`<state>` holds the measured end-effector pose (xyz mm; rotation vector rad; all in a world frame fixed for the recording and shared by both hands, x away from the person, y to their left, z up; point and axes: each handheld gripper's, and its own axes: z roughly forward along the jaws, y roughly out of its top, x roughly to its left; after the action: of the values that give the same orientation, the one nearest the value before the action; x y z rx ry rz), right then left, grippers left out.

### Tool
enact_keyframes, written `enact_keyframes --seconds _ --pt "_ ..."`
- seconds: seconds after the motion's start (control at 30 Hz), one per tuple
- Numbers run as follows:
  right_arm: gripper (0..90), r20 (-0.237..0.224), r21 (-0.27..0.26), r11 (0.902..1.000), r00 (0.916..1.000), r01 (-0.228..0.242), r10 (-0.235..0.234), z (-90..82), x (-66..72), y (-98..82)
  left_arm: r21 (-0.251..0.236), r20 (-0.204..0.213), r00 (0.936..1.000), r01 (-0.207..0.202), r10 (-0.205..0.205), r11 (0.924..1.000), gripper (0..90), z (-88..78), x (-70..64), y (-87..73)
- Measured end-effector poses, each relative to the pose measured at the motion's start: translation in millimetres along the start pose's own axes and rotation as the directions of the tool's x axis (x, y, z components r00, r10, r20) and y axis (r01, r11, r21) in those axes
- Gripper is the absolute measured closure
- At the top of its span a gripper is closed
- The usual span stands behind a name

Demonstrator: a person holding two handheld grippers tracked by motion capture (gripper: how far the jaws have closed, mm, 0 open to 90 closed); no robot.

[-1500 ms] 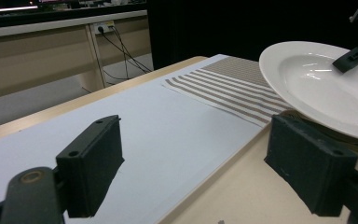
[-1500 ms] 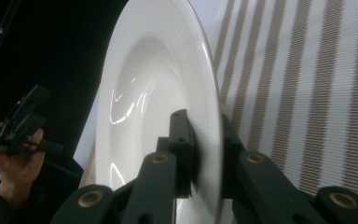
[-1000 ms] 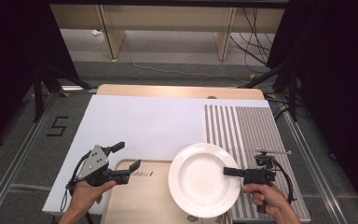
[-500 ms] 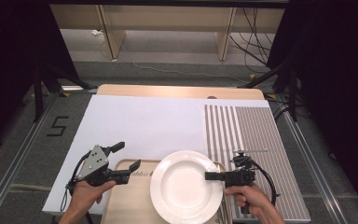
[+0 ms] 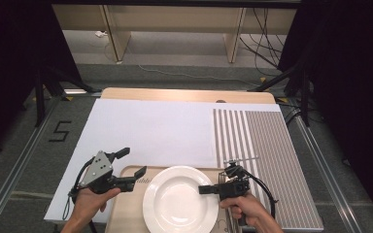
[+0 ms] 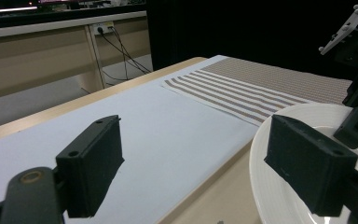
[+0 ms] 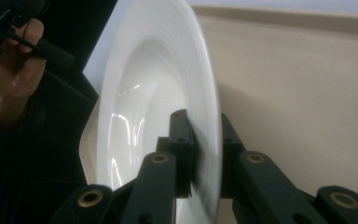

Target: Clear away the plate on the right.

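— Right gripper (image 5: 205, 189): status? 
— Clamped on the right rim of the white plate (image 5: 179, 200); in the right gripper view the jaws pinch that rim (image 7: 204, 154) from both sides. Compared with a second ago, plate and gripper have shifted leftward, off the striped mat (image 5: 264, 160) and onto the beige tray (image 5: 126, 213).

— Plate location, entered as?
— Near edge of the bench (image 5: 184, 94), over the tray, roughly centred between the two hands.

— Left gripper (image 5: 135, 165)?
— Jaws spread wide, nothing between them; in the left gripper view its two black pads (image 6: 91, 165) stand well apart, the plate's rim (image 6: 261, 177) just beside the right-hand one. Position unchanged from the earlier frames, held at the tray's left corner by the left hand (image 5: 90, 204).

— Surface?
— Pale wooden bench, a white sheet (image 5: 145, 131) across most of it, the brown-and-white striped mat on the right.

— Room?
— Grey carpeted floor (image 5: 29, 160) with a "5" marked in black tape (image 5: 60, 131) at left; dark curtains (image 5: 9, 58) on both sides; wooden furniture legs (image 5: 116, 29) and loose cables (image 5: 257, 39) beyond.
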<state>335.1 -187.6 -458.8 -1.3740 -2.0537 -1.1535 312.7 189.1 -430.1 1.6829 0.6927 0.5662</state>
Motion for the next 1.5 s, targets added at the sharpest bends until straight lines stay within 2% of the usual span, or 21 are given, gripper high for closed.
enact_keyframes --seconds 0.23,0.27,0.33,0.4,0.43,0.5,0.53,0.63,0.73,0.77,0.9,0.93,0.97,1.0,1.07,1.13,1.17,1.27,1.33,1.43,1.5 --pt "82.1 0.023 0.023 0.9997 0.9997 0.007 -0.007 6.2 2.1 -0.1 0.000 0.001 1.0000 0.000 0.000 1.0000 17.7 0.7 -0.4 -0.1" --pt "82.2 0.043 0.026 0.9997 0.9991 -0.003 0.002 7.3 3.5 -0.3 0.000 0.001 1.0000 0.000 0.000 1.0000 17.7 0.6 -0.3 -0.1" --pt "82.2 0.015 0.025 0.9996 0.9998 0.013 -0.013 8.2 1.2 0.2 0.000 0.001 1.0000 0.000 0.000 1.0000 17.7 0.5 -0.2 -0.2" --pt "82.2 0.043 0.016 0.9999 0.9991 0.002 -0.002 9.9 1.0 0.7 -0.001 0.002 1.0000 -0.001 0.001 1.0000 17.7 0.3 -0.5 -0.1" --pt "82.2 0.024 0.022 0.9997 0.9997 0.009 -0.009 9.4 -0.2 0.8 0.001 0.002 1.0000 -0.001 0.001 1.0000 17.7 0.4 -0.5 -0.1" --pt "82.2 0.031 0.018 0.9998 0.9995 0.000 -0.001 10.9 -1.3 1.4 0.003 0.003 1.0000 -0.001 0.001 1.0000 17.7 0.7 -0.6 -0.3" --pt "82.1 0.016 0.019 0.9998 0.9999 0.002 -0.003 11.1 -2.2 1.5 0.004 0.002 1.0000 -0.002 0.002 1.0000 17.7 0.7 -0.6 -0.3" --pt "81.8 0.044 0.010 0.9999 0.9990 0.008 -0.009 11.6 -0.8 0.9 0.005 0.002 1.0000 -0.002 0.002 1.0000 17.7 0.7 -0.7 -0.3" --pt "80.3 0.025 0.021 0.9997 0.9996 0.013 -0.014 11.0 -1.8 1.0 0.005 0.002 1.0000 -0.002 0.002 1.0000 17.7 0.7 -0.7 -0.5" --pt "79.2 0.042 0.030 0.9995 0.9991 0.003 -0.004 10.5 -0.3 1.1 0.004 0.002 1.0000 -0.002 0.002 1.0000 17.7 0.6 -0.8 -0.4" --pt "76.2 0.095 0.047 0.9982 0.9946 0.038 -0.042 13.3 0.2 0.3 0.005 0.003 1.0000 -0.002 0.002 1.0000 17.7 0.8 -1.0 -0.5" --pt "75.0 0.119 0.048 0.9966 0.9903 0.067 -0.072 13.2 -0.1 0.0 0.005 0.004 1.0000 -0.002 0.002 1.0000 17.7 0.8 -1.0 -0.5" --pt "74.0 0.119 0.059 0.9944 0.9884 0.088 -0.095 13.2 -0.4 -0.3 0.004 0.004 1.0000 -0.002 0.002 1.0000 17.7 0.8 -1.0 -0.5" --pt "73.4 0.147 0.057 0.9938 0.9838 0.095 -0.103 14.5 -0.1 -0.3 0.004 0.004 1.0000 -0.003 0.003 1.0000 17.7 0.7 -1.0 -0.4" --pt "71.6 0.139 0.057 0.9888 0.9796 0.138 -0.145 14.7 -2.0 0.0 0.005 0.004 1.0000 -0.002 0.002 1.0000 17.7 0.6 -1.0 -0.4" --pt "68.9 0.174 0.067 0.9836 0.9687 0.167 -0.177 15.8 -1.5 -0.1 0.005 0.004 1.0000 -0.002 0.002 1.0000 17.7 0.6 -1.1 -0.4" --pt "67.5 0.211 0.075 0.9783 0.9556 0.193 -0.205 16.4 -1.7 0.3 0.004 0.005 1.0000 -0.004 0.004 1.0000 17.7 0.6 -1.0 -0.3" --pt "61.3 0.251 0.103 0.9719 0.9400 0.211 -0.231 16.9 1.5 -0.3 0.005 0.006 1.0000 -0.004 0.004 1.0000 17.7 0.5 -1.0 -0.3" --pt "55.9 0.301 0.116 0.9644 0.9170 0.237 -0.262 16.6 3.8 -0.4 0.004 0.007 1.0000 0.003 -0.003 1.0000 17.6 0.9 -1.4 -0.5" --pt "51.9 0.315 0.086 0.9615 0.9083 0.261 -0.275 11.1 7.6 0.7 0.007 0.009 0.9999 0.004 -0.004 1.0000 17.5 1.0 -1.7 -0.6" --pt "47.8 0.316 0.055 0.9614 0.9085 0.270 -0.273 6.3 9.3 1.5 0.009 0.009 1.0000 0.003 -0.003 1.0000 17.5 0.8 -1.4 -0.6"
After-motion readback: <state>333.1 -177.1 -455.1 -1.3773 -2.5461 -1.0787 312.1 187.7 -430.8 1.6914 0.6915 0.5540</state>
